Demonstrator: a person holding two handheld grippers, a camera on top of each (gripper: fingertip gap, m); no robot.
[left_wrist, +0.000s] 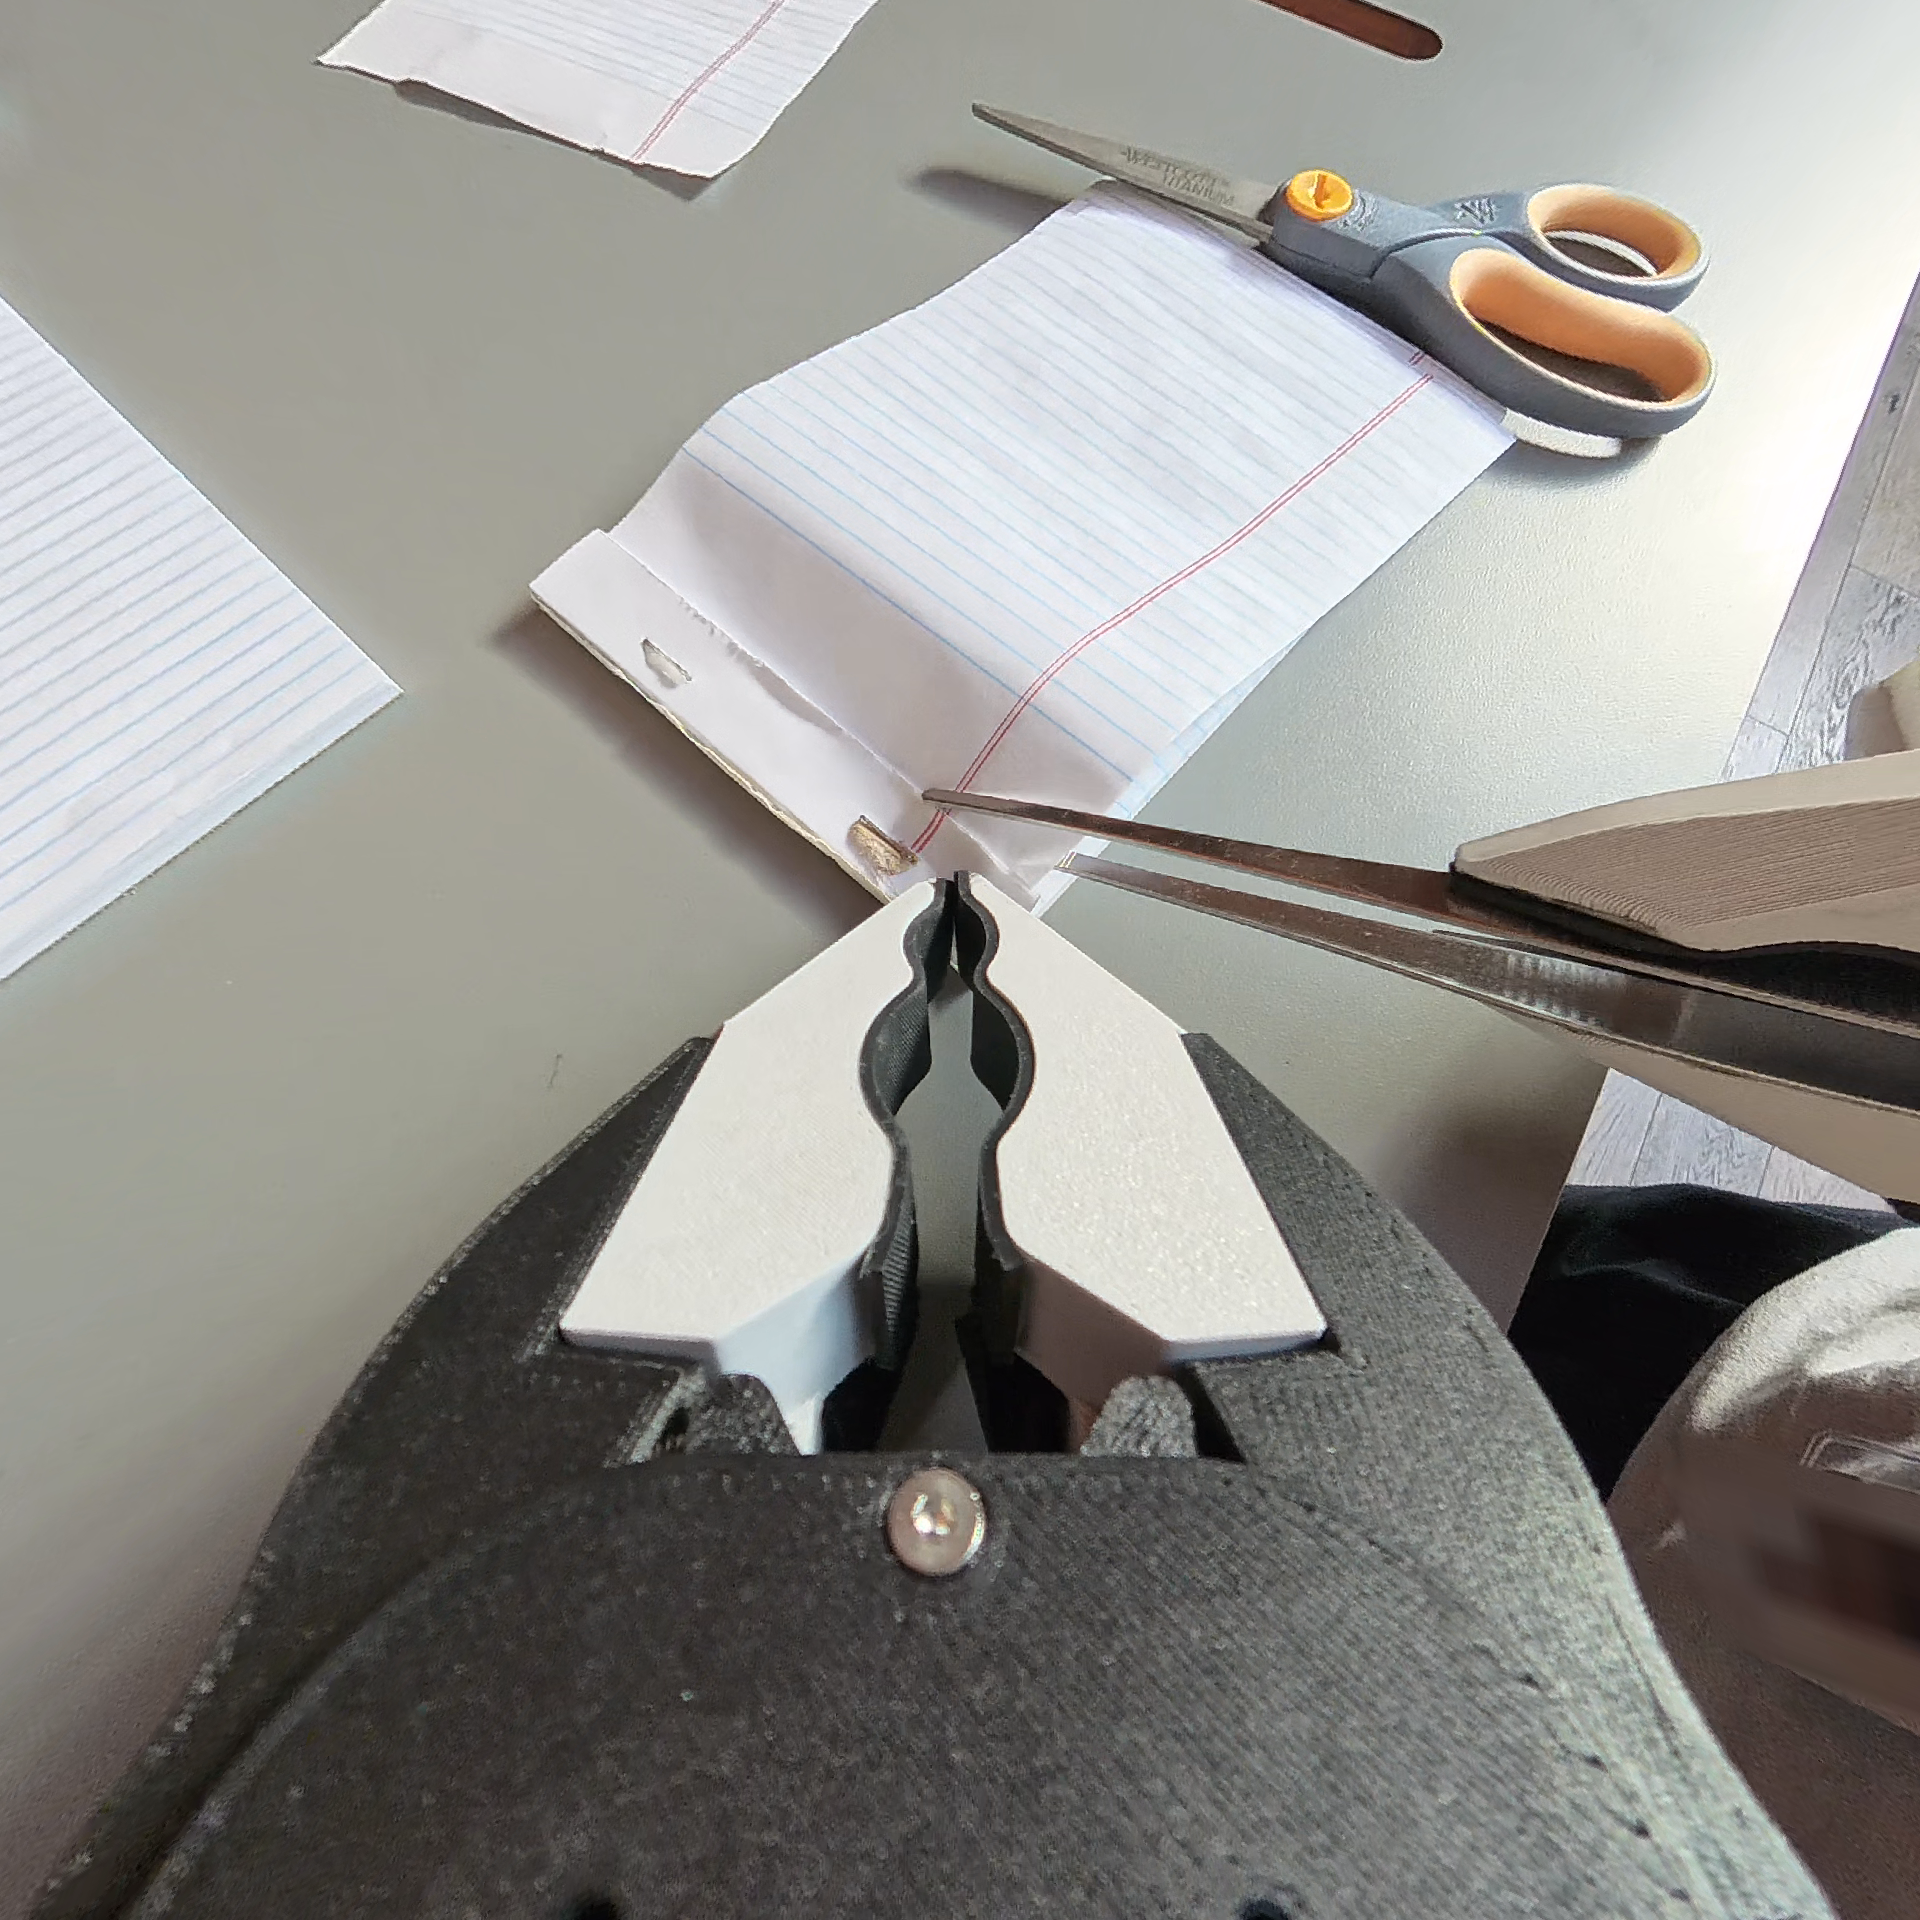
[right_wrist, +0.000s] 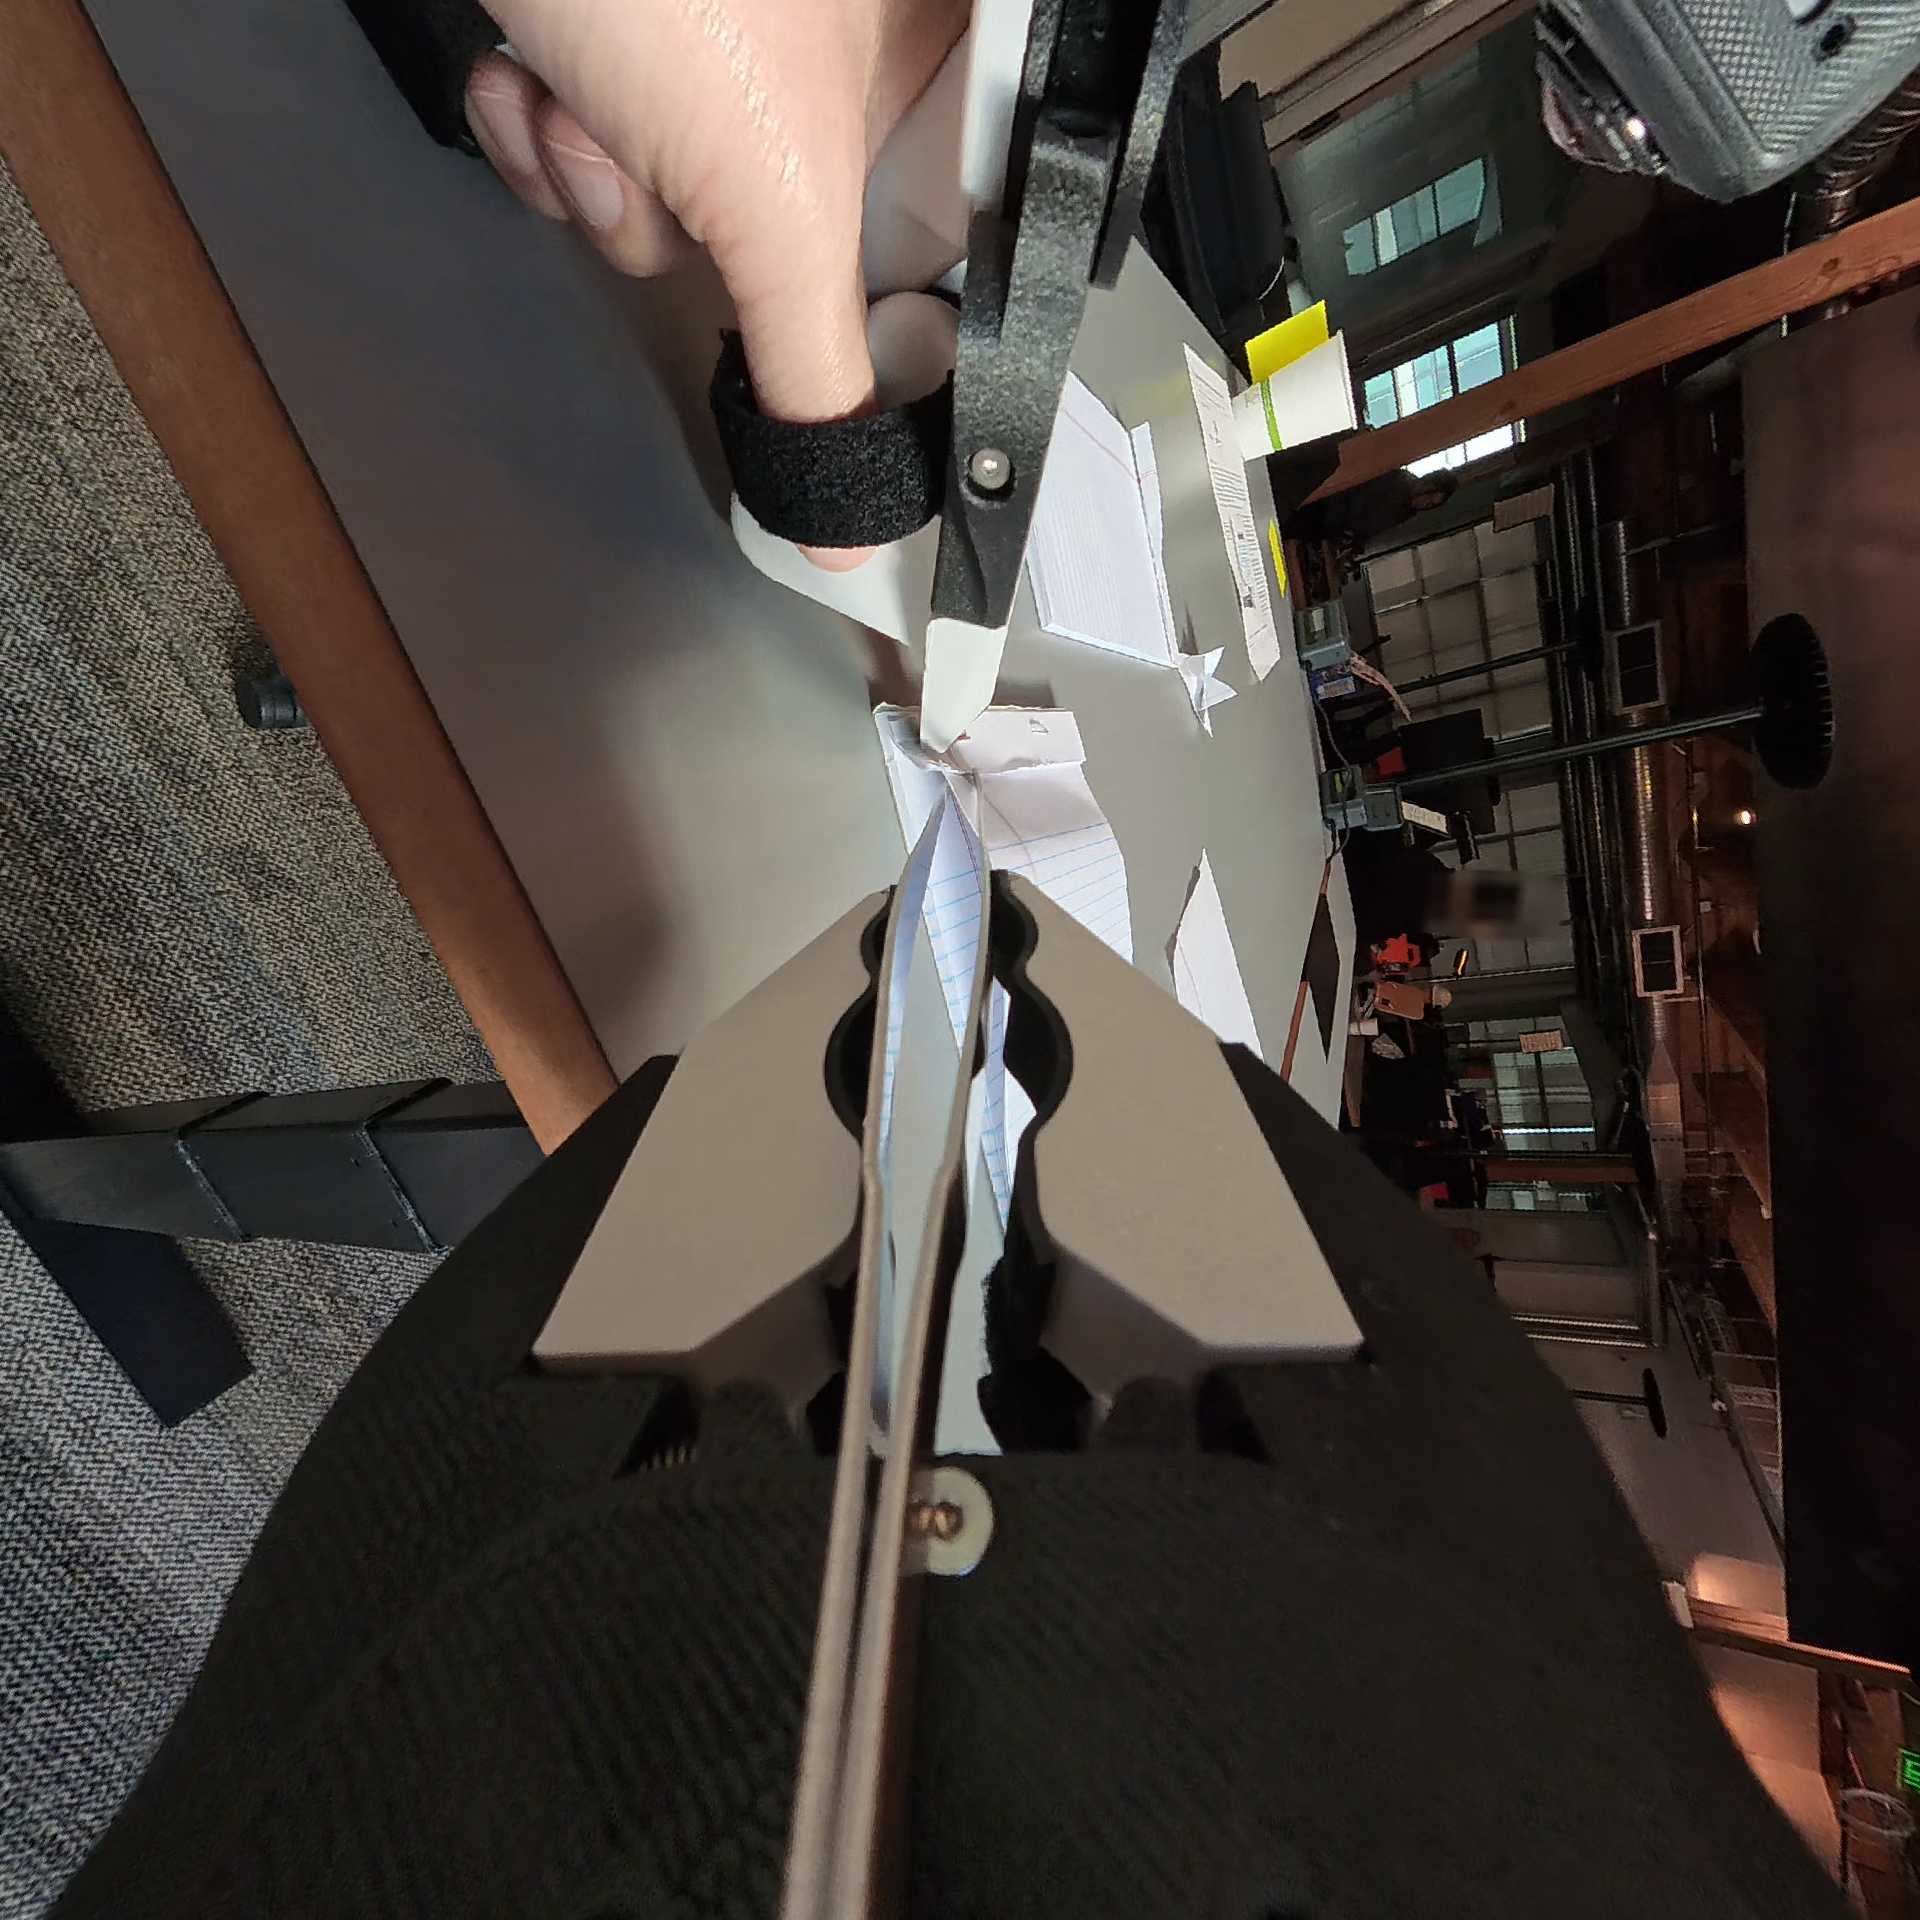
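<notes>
My left gripper (left_wrist: 956, 885) is shut on the near corner of a white lined paper pad (left_wrist: 1039, 540) that lies on the grey table (left_wrist: 343, 395). My right gripper (right_wrist: 943, 896) is shut on a pair of steel scissors (right_wrist: 914, 1049). Their two blades (left_wrist: 1247, 868) stand slightly apart, and the tips reach the pad's red margin line beside my left fingertips. In the right wrist view the blades straddle the lined sheet (right_wrist: 1049, 852). That view also shows the left gripper's white fingertip (right_wrist: 961, 675) pinching the paper and a person's hand (right_wrist: 727, 156) behind it.
A second pair of scissors with grey and orange handles (left_wrist: 1455, 260) lies on the pad's far end. Loose lined sheets lie at the left (left_wrist: 156, 623) and far left (left_wrist: 623, 73). The table's right edge (left_wrist: 1756, 665) drops to the floor. More paper scraps (right_wrist: 1205, 935) lie farther along the table. The tips of one gripper are about 9 centimeters away from the tips of the other.
</notes>
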